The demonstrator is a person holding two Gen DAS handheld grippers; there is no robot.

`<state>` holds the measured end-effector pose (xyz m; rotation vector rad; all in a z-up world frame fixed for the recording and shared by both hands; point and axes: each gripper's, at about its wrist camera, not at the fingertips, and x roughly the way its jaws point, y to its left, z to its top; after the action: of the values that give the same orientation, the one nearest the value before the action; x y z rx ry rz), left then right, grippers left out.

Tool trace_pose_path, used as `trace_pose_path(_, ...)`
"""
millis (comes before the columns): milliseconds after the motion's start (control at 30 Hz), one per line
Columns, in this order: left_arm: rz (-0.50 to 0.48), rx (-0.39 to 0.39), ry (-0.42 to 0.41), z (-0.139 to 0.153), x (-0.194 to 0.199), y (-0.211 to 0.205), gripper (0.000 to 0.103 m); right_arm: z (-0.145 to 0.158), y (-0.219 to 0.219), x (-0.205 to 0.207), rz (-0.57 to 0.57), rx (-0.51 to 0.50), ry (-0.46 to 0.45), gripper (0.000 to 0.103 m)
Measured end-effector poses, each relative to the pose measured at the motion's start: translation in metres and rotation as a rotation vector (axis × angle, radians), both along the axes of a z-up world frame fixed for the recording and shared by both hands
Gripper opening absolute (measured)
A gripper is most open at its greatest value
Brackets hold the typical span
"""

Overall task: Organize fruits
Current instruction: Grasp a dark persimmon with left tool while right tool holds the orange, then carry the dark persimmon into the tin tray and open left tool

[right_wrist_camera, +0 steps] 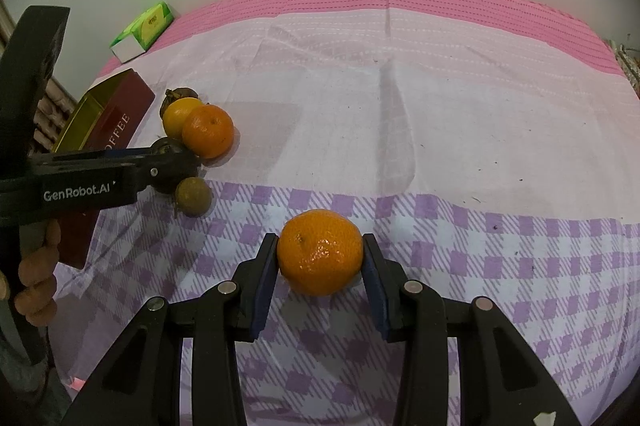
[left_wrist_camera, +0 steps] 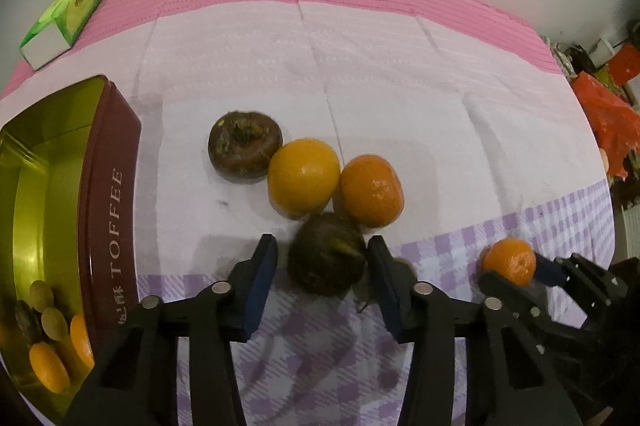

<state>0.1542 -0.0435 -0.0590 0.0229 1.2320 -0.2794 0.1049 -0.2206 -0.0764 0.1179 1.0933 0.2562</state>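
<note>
A dark brown fruit point(left_wrist_camera: 326, 258) lies on the cloth between the fingers of my left gripper point(left_wrist_camera: 322, 258). The right pad touches it, while a thin gap shows at the left pad, so the jaws are open. Just beyond lie a yellow orange point(left_wrist_camera: 303, 175), a mandarin point(left_wrist_camera: 372, 190) and a second brown fruit point(left_wrist_camera: 245, 145). My right gripper point(right_wrist_camera: 320, 254) is shut on another mandarin point(right_wrist_camera: 320, 252), also seen at the right in the left wrist view point(left_wrist_camera: 510, 260). The toffee tin point(left_wrist_camera: 108, 185) at the left holds several fruits.
A small brownish-green fruit point(right_wrist_camera: 193, 195) lies beside the left gripper point(right_wrist_camera: 172, 161). A green tissue box point(left_wrist_camera: 64, 21) sits at the far left on the pink border. A person's hand point(right_wrist_camera: 38, 278) holds the left gripper's handle. Red clutter point(left_wrist_camera: 608, 113) lies past the right edge.
</note>
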Motion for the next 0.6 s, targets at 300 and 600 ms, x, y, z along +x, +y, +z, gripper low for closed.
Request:
trace_pose_path(300, -0.002, 0.003, -0.008, 0.0, -0.004, 0.003, 0.044, 0.0, 0.001, 0.0, 0.001, -0.001, 0.0, 0.038)
trace_pose_path(600, 0.009, 0.008, -0.055, 0.025, -0.016, 0.015, 0.044, 0.0, 0.002, 0.0, 0.009, -0.012, -0.005, 0.038)
